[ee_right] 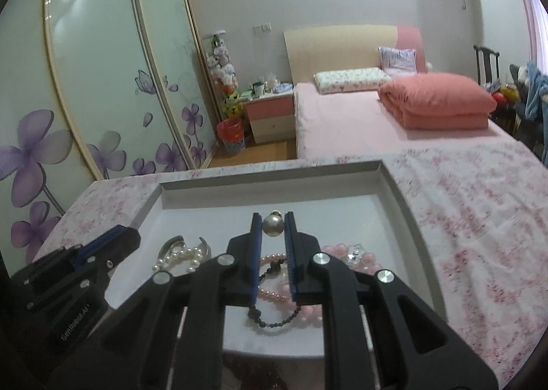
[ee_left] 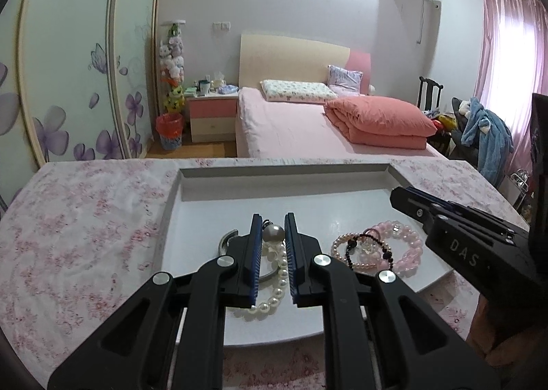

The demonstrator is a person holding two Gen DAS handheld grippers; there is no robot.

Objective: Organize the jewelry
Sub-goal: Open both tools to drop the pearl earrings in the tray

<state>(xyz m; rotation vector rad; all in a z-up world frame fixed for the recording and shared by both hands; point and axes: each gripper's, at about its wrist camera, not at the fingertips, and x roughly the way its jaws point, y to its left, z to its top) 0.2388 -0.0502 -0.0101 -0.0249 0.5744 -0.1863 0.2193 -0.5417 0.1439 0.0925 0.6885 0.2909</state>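
Note:
A white tray (ee_left: 284, 170) on the floral cloth holds the jewelry. My left gripper (ee_left: 273, 218) hovers low over a white pearl bracelet (ee_left: 279, 282) and a silver bangle (ee_left: 224, 242); a large pearl pendant (ee_left: 273, 233) lies just beyond its tips. Its jaws stand close together with nothing gripped. My right gripper (ee_right: 273, 217) hangs over a pink pearl bracelet (ee_right: 270, 292), a black bead bracelet (ee_right: 274, 321) and a chunky pink bead bracelet (ee_right: 342, 253), jaws narrow, nothing pinched. The same pendant (ee_right: 273, 227) shows past its tips. The two grippers sit side by side.
The tray's raised rim (ee_right: 397, 191) walls the back and sides. Floral tablecloth (ee_left: 85, 235) spreads to the left and right of it. Beyond the table edge are a pink bed (ee_left: 308, 122), a wardrobe with flower doors (ee_right: 102, 81) and a nightstand (ee_left: 212, 112).

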